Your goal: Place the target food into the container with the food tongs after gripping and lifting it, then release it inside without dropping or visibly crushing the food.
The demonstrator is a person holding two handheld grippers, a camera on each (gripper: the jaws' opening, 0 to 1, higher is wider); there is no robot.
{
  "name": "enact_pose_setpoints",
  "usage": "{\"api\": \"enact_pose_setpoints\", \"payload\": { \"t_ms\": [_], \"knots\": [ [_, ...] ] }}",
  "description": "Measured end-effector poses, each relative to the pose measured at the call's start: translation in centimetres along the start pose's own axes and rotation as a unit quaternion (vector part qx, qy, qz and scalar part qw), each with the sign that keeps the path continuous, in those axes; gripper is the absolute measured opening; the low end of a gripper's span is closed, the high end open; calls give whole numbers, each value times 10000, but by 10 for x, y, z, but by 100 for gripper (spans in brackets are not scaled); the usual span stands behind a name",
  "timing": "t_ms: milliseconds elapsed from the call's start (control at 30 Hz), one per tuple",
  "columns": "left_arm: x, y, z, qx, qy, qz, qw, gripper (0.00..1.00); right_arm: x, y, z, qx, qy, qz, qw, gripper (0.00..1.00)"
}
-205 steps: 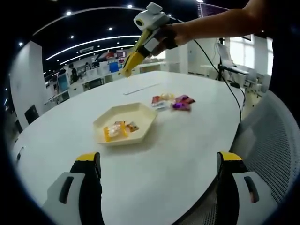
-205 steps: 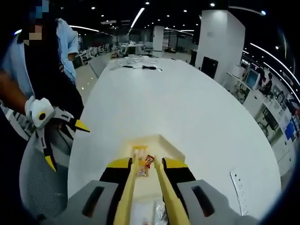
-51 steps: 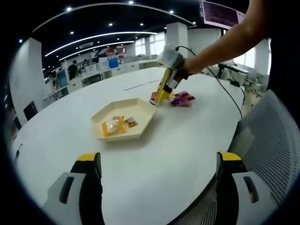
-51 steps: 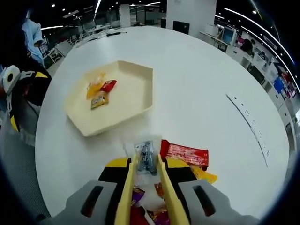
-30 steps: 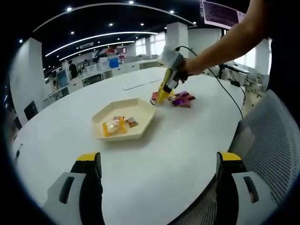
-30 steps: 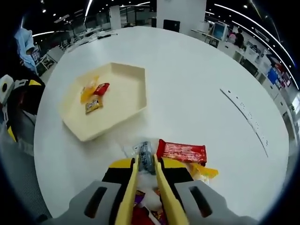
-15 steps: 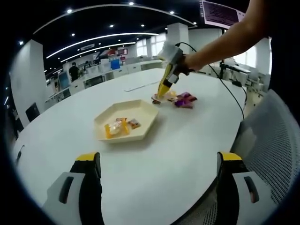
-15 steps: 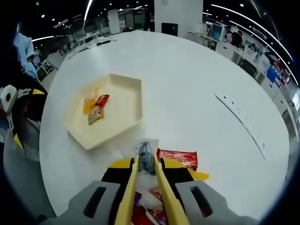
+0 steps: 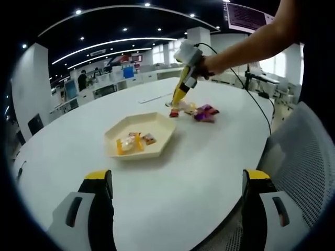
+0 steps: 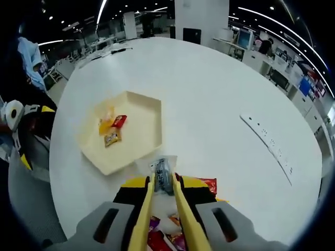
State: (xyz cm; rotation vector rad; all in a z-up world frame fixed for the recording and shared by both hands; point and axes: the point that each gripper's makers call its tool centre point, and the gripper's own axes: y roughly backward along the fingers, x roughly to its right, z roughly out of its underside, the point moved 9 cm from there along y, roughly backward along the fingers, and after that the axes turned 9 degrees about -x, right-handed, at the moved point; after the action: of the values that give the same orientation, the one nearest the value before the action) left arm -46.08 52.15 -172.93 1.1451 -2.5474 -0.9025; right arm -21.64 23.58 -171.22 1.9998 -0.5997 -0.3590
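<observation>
Right tongs (image 10: 162,184): I pinch the grey snack packet (image 10: 162,173).
Left tongs (image 9: 175,201): spread, idle.
Risk: packet slips short of the tray (image 10: 144,130) at 11 o'clock.

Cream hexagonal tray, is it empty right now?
No, the cream hexagonal tray already holds three small wrapped snacks near one side.

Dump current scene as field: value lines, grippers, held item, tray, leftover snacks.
right gripper: shut on yellow tongs
tongs hold: grey packet, lifted off the table
left gripper: open, holding nothing, low over the table
tray: cream, hexagonal, three snacks inside
pile: wrapped snacks on the table beside the tray
packet status: above the tray's near edge, not yet released
</observation>
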Motion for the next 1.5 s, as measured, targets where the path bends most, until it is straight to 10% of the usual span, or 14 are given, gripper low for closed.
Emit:
{"api": "enact_pose_setpoints", "payload": {
  "t_ms": [1500],
  "knots": [
    [-3, 1, 0, 49, 6, -84, 10000, 99, -70, -15, -104, 351, 1056, -577, 9921, 25]
  ]
}}
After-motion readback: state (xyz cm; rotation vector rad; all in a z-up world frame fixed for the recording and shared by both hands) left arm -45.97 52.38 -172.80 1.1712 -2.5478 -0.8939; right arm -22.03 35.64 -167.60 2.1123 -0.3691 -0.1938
